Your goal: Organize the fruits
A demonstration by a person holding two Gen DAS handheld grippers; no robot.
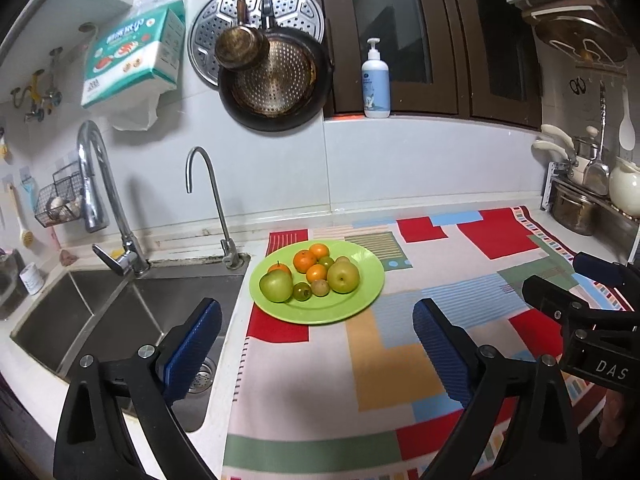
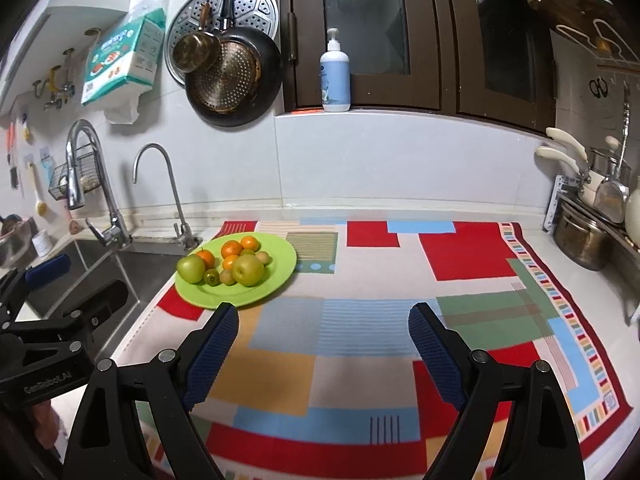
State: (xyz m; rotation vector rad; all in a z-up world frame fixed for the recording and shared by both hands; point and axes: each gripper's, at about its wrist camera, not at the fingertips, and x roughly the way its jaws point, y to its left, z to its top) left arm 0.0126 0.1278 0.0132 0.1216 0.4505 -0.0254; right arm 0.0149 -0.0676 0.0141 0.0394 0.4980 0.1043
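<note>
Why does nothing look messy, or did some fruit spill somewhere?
Nothing stands out. All the fruit sits together on the green plate, which lies flat on the patterned cloth beside the sink. No fruit has rolled off. Both hand-held grippers are open and holding nothing.

A lime-green plate is filled with orange tangerines and yellow-green apples. The cloth is patterned in red, blue, orange and green blocks with stripes. Blue pads are fitted on black arms.
</note>
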